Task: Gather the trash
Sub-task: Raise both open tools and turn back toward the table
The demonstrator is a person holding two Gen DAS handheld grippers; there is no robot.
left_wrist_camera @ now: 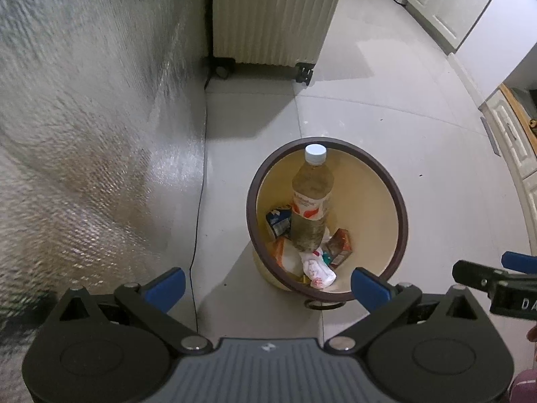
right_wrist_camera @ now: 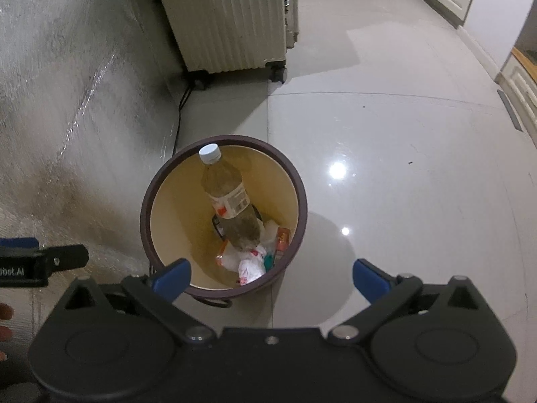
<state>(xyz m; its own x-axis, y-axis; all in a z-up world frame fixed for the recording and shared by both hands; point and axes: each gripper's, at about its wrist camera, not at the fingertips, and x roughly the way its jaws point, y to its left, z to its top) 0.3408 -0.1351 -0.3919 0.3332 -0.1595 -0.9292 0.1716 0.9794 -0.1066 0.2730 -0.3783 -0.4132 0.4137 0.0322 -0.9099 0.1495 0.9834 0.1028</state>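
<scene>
A round bin (left_wrist_camera: 401, 208) (right_wrist_camera: 147, 208) with a dark rim and cream inside stands on the tiled floor. A plastic bottle (left_wrist_camera: 310, 201) (right_wrist_camera: 230, 198) with a white cap leans inside it, cap at the far rim. Crumpled wrappers (left_wrist_camera: 317, 270) (right_wrist_camera: 250, 267) and small cartons (left_wrist_camera: 339, 247) lie at the bottom. My left gripper (left_wrist_camera: 268, 287) hovers above the bin's near-left side, open and empty. My right gripper (right_wrist_camera: 272, 280) hangs over the near rim, open wide, with nothing between its blue pads.
A ribbed cream suitcase on wheels (left_wrist_camera: 268, 16) (right_wrist_camera: 228, 20) stands behind the bin. A silvery textured wall (left_wrist_camera: 84, 134) (right_wrist_camera: 67, 100) runs along the left, with a black cable (left_wrist_camera: 198, 218) at its foot. White cabinets (left_wrist_camera: 453, 6) line the right side.
</scene>
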